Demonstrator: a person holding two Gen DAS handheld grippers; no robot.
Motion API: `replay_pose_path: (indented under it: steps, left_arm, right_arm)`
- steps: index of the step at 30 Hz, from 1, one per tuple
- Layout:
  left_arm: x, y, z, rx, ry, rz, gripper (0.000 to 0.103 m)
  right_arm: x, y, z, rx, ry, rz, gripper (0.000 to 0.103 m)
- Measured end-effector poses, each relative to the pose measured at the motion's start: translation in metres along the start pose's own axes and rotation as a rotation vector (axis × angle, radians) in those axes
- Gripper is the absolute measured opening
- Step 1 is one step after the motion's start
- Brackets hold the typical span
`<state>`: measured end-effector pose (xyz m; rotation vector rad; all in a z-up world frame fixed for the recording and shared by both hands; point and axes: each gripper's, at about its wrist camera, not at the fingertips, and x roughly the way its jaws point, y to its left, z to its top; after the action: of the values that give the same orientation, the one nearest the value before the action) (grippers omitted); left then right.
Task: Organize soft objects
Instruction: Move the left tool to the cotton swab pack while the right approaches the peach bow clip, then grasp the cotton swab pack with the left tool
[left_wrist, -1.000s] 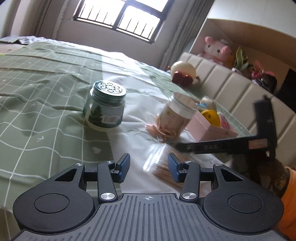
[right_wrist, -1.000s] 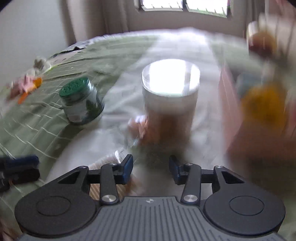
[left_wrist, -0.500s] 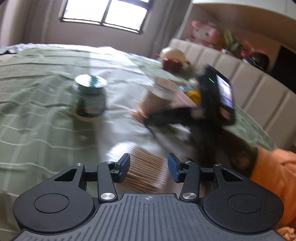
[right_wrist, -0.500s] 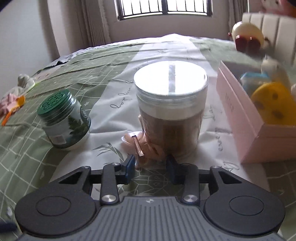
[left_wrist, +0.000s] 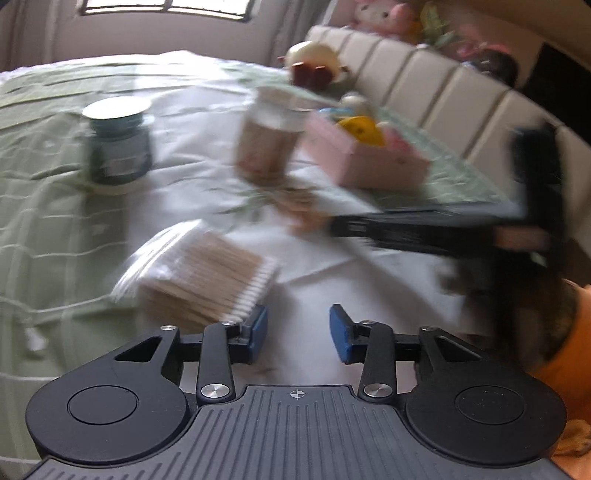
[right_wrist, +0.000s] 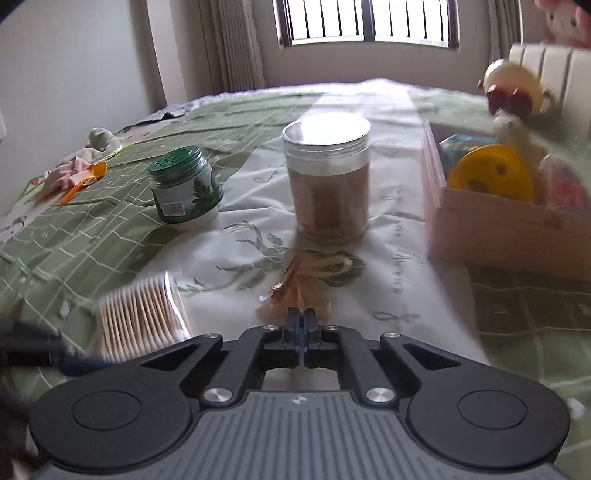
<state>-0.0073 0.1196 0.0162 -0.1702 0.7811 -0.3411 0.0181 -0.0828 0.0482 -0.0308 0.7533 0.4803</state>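
Observation:
A peach soft hair tie (right_wrist: 295, 291) lies on the white cloth in front of the clear jar (right_wrist: 327, 177). My right gripper (right_wrist: 302, 320) is shut on its near end. The left wrist view shows that gripper as a blurred black bar (left_wrist: 424, 229) with the peach hair tie (left_wrist: 306, 218) at its tip. My left gripper (left_wrist: 298, 328) hovers low over the cloth. Its jaws are closing with nothing between them. A clear pack of cotton swabs (left_wrist: 207, 273) sits just beyond its left finger (left_wrist: 258, 326).
A green-lidded jar (right_wrist: 183, 188) stands left of the clear jar. A pink box (right_wrist: 491, 218) with a yellow toy (right_wrist: 491, 177) and other soft toys stands at the right. Small cloth items (right_wrist: 77, 173) lie far left. Plush toys (left_wrist: 317, 66) rest by the padded headboard.
My right gripper closed on the peach hair tie and drew it back from the jar's base. My left gripper shifted so the swab pack now lies to its left, and its jaws narrowed.

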Motion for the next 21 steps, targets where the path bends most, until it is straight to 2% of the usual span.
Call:
replay_pose_path:
  steps: [1,2,3,6,9,13,17,18,20,21]
  left_arm:
    - [-0.002,0.005,0.001,-0.001,-0.002,0.038,0.041]
    - [-0.005,0.01,0.002,-0.001,-0.004,0.082,0.041]
    - [-0.009,0.016,0.003,-0.004,-0.008,0.139,0.041]
    - [-0.02,0.032,0.007,-0.026,-0.026,0.286,0.041]
    - [-0.033,0.039,0.011,-0.04,-0.062,0.274,0.041]
    - [-0.029,0.026,0.023,0.018,-0.1,0.257,0.041]
    - [0.004,0.018,0.036,0.044,-0.057,0.322,0.042]
    - [0.012,0.015,0.036,0.052,-0.045,0.328,0.044]
    - [0.02,0.01,0.035,0.08,-0.046,0.317,0.058]
    - [0.023,0.007,0.036,0.096,-0.037,0.305,0.061]
  right_arm:
    - [-0.001,0.0,-0.002,-0.008,-0.013,-0.013,0.02]
    - [-0.001,0.0,-0.004,-0.01,-0.026,-0.024,0.035]
    - [0.001,0.0,-0.005,-0.01,-0.037,-0.038,0.047]
    - [0.011,0.001,-0.012,-0.023,-0.055,-0.087,0.049]
    - [0.015,0.003,-0.022,-0.031,-0.075,-0.104,0.051]
    - [0.013,0.001,-0.022,-0.028,-0.081,-0.097,0.058]
    - [0.01,-0.002,-0.025,-0.003,-0.089,-0.093,0.06]
    - [0.01,-0.002,-0.025,0.001,-0.091,-0.09,0.06]
    - [0.01,-0.004,-0.026,0.005,-0.094,-0.087,0.06]
    - [0.01,-0.004,-0.026,0.006,-0.095,-0.086,0.061]
